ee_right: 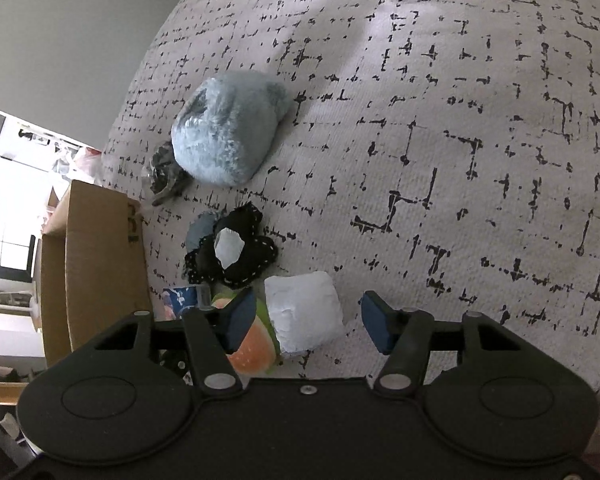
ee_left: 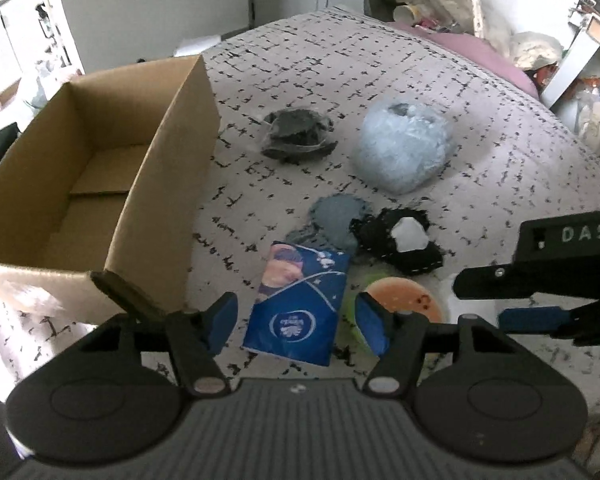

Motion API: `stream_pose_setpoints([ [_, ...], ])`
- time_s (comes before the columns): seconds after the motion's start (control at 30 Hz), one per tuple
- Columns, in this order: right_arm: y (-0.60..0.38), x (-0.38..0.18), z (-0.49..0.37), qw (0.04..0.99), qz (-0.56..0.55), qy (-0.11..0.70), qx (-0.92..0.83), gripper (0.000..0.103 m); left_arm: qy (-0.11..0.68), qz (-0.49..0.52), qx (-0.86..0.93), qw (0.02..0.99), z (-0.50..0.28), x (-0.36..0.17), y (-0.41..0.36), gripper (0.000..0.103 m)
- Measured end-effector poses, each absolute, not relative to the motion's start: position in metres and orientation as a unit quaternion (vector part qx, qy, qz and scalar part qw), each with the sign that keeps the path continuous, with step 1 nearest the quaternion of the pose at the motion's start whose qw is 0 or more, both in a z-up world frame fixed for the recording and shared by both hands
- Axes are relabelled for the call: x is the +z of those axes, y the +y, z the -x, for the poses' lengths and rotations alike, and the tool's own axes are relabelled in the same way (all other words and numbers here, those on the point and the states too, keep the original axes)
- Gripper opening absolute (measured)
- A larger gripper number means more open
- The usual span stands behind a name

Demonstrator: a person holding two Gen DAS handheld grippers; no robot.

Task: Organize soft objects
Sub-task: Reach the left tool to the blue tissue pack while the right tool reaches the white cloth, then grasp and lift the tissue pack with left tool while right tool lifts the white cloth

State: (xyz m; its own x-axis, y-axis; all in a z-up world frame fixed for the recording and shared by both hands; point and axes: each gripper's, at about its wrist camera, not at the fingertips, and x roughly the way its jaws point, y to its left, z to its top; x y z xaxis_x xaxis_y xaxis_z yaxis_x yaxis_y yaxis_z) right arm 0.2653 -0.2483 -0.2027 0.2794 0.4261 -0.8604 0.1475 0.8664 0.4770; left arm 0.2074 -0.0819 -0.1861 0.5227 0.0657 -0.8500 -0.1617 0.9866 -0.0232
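Left claw [ee_left: 294, 322] spread above blue packet [ee_left: 298, 306] on bed [ee_left: 480, 152]. Right claw [ee_right: 314, 322] spread, white cushion [ee_right: 306, 312] between pads, not gripped; orange-green plush [ee_right: 252, 350] beside it. Further: black stitched piece [ee_right: 244, 256], pale blue furry bundle [ee_right: 228, 132]. Cardboard box [ee_left: 100, 168] at left. Only left view shows box interior, cluttered shelves [ee_left: 592, 40] beyond bed.

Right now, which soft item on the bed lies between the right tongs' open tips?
The white square cushion; it lies between the right tongs. The watermelon plush sits left of them.
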Motion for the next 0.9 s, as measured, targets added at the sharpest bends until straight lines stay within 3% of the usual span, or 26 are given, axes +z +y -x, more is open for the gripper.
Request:
stream_pose_setpoints([
  [0.33,-0.244,-0.207,-0.268,0.765,-0.222,0.598,0.09,0.057,0.485,0.056,0.068,0.87,-0.205,-0.202,-0.077,0.065],
  [0.4,-0.241,-0.208,-0.269,0.768,-0.212,0.597,0.091,0.054,0.483,0.064,0.065,0.871,-0.203,-0.201,-0.077,0.054],
  [0.5,-0.238,-0.21,-0.269,0.776,-0.197,0.593,0.089,0.043,0.487,0.079,0.07,0.867,-0.2,-0.198,-0.075,0.053],
  [0.9,-0.24,-0.183,-0.253,0.814,-0.179,0.545,0.095,0.041,0.463,0.107,0.072,0.877,-0.182,-0.164,-0.073,0.051],
])
